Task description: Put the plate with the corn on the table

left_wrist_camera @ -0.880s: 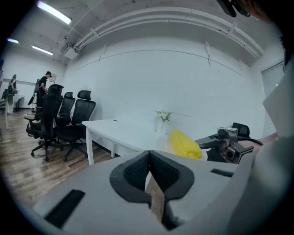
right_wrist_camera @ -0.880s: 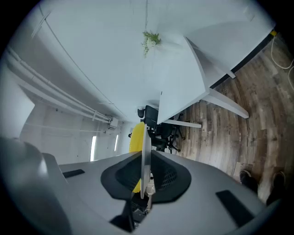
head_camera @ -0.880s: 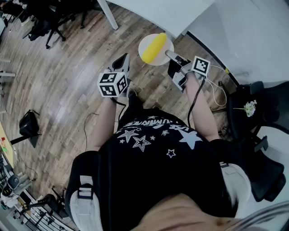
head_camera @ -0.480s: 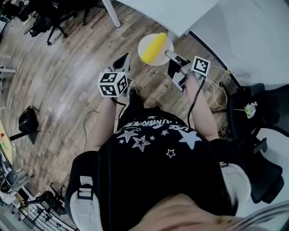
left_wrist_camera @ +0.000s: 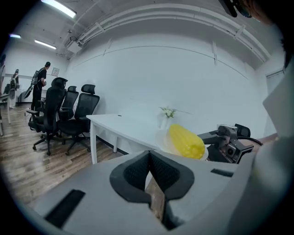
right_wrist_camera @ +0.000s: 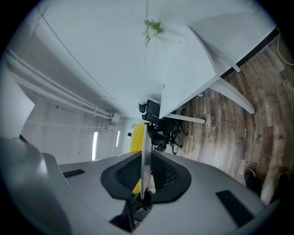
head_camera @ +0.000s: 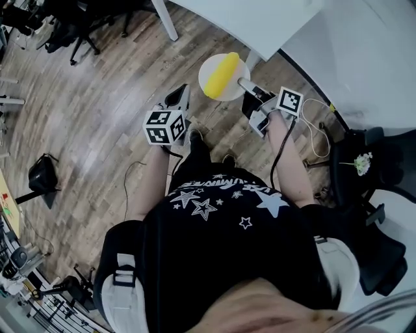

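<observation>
A white plate (head_camera: 213,64) carrying a yellow corn cob (head_camera: 221,73) hangs above the wooden floor, just short of the white table's (head_camera: 253,19) corner. My right gripper (head_camera: 242,82) is shut on the plate's near rim. In the right gripper view the plate (right_wrist_camera: 144,151) stands edge-on between the pads, with the corn (right_wrist_camera: 136,135) behind it. My left gripper (head_camera: 181,95) hovers to the plate's left, apart from it, shut and empty. The left gripper view has the corn (left_wrist_camera: 186,141) on the plate (left_wrist_camera: 164,137) beyond the closed left gripper (left_wrist_camera: 149,170).
Black office chairs (head_camera: 71,29) stand at the far left of the floor. A black bag (head_camera: 40,179) lies on the floor at left. Cables (head_camera: 315,133) and a small flower sprig (head_camera: 359,156) sit at the right. The table (left_wrist_camera: 124,123) holds a vase of flowers (left_wrist_camera: 168,113).
The plate with corn and both grippers keep the same arrangement. The whole view has drifted slightly, bringing more of the white table into sight.
</observation>
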